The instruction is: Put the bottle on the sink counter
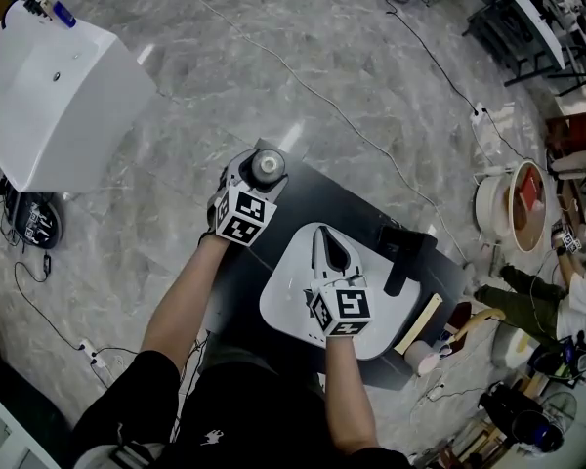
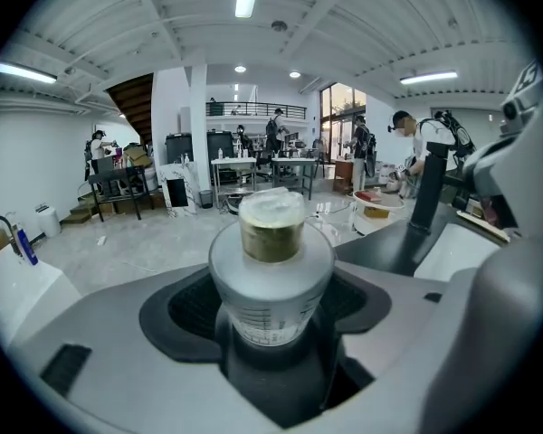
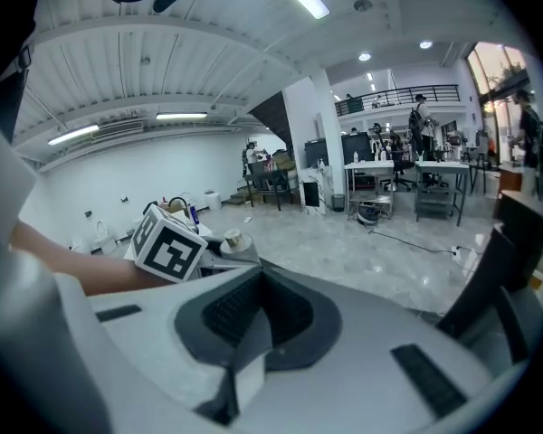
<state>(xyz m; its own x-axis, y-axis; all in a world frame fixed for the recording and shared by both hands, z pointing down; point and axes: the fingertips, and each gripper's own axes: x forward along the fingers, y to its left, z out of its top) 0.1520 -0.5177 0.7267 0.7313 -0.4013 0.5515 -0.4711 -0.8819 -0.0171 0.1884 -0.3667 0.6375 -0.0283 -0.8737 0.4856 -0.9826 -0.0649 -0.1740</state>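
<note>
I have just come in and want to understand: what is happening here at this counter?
A person holds tongs in each hand above a black counter with a white sink basin set in it. The left tongs are closed on a frosted bottle with a gold-coloured neck, held upright near the counter's corner, beside the basin. Whether it rests on the surface cannot be told. The right tongs are shut and empty, over the basin.

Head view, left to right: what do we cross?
white sink unit → left gripper, shut on the bottle → right gripper → black faucet → round white tub on the floor
</note>
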